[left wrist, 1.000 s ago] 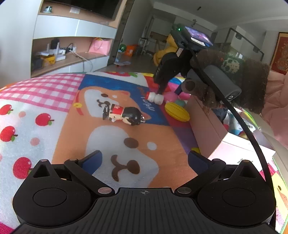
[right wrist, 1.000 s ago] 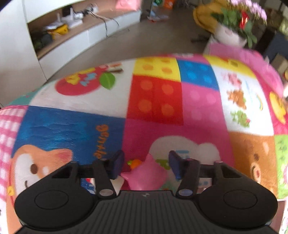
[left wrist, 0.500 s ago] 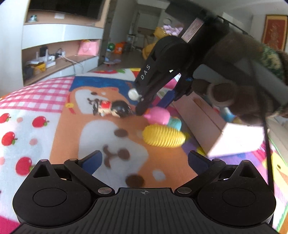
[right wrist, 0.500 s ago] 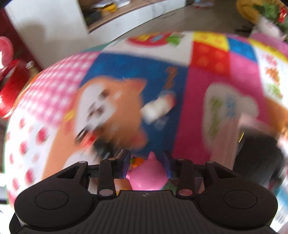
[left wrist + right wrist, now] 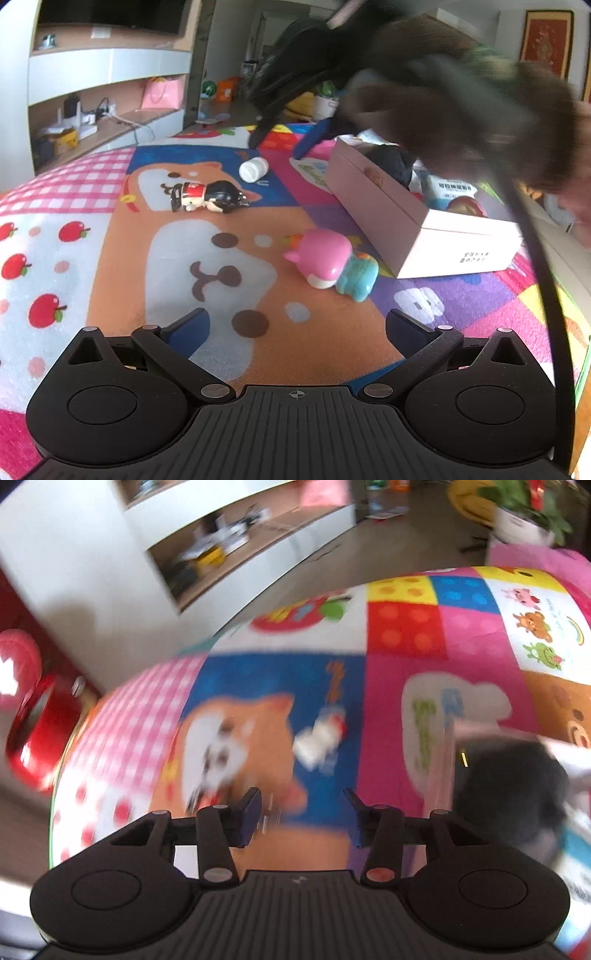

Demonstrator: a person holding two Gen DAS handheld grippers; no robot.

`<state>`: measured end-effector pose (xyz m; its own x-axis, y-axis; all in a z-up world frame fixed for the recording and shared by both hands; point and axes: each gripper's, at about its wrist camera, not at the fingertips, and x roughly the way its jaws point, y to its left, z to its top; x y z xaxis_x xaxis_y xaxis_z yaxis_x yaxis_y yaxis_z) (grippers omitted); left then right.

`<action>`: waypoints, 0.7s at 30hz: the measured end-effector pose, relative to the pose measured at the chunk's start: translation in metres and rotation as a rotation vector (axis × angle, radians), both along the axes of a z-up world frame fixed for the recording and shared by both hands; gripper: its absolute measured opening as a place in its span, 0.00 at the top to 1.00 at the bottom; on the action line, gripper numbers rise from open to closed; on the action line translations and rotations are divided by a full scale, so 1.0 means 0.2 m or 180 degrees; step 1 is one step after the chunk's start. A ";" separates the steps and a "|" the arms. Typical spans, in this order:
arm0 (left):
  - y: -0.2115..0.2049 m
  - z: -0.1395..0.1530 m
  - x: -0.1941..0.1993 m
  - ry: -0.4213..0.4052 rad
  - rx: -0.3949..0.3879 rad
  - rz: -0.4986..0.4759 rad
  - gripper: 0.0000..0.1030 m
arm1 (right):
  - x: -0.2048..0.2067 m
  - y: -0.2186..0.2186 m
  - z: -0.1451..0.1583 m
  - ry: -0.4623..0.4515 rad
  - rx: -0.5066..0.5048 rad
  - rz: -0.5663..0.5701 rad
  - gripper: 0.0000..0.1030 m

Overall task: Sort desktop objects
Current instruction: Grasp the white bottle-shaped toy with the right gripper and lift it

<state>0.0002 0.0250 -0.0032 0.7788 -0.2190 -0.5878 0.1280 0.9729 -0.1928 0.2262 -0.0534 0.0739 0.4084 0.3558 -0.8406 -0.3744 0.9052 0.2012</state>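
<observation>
A pink and teal toy (image 5: 332, 263) lies on the mat in front of my left gripper (image 5: 295, 326), which is open and empty. A black-haired figurine (image 5: 207, 196) and a small white bottle (image 5: 253, 169) lie farther back; the bottle shows blurred in the right wrist view (image 5: 317, 740). A pink-white box (image 5: 413, 218) with items in it stands at the right. My right gripper (image 5: 301, 818) is open and empty, held above the mat near the box's far end; it also shows in the left wrist view (image 5: 284, 142).
The colourful cartoon play mat (image 5: 110, 258) covers the table. A white shelf unit (image 5: 103, 70) stands behind at the left. A red object (image 5: 33, 716) sits beyond the table's left edge in the right wrist view. The box's black contents (image 5: 506, 786) show at the right.
The right gripper has opened and let go of the pink toy, which now lies on the mat. It has lifted away toward the back. The yellow corn-shaped toy is out of view.
</observation>
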 end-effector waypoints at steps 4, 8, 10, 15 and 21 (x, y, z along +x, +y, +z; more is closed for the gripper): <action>0.03 0.00 0.00 -0.0012 -0.0095 0.0014 0.00 | 0.22 0.12 -0.12 0.0022 -0.0080 -0.0247 0.55; 0.04 -0.01 0.00 -0.0028 -0.0152 0.0013 0.00 | 0.28 0.14 -0.20 0.0144 -0.0107 -0.0266 0.66; 0.03 -0.01 0.00 -0.0027 -0.0165 0.0013 0.00 | 0.21 0.13 -0.16 0.0062 -0.0060 -0.0181 0.66; 0.01 0.00 0.00 -0.0009 -0.0100 0.0005 0.00 | -0.17 -0.15 0.11 -0.0259 0.0277 0.0099 0.66; -0.10 0.00 0.06 0.0023 0.0076 -0.0154 0.00 | -0.75 -0.63 0.24 -0.0699 0.0255 0.0092 0.66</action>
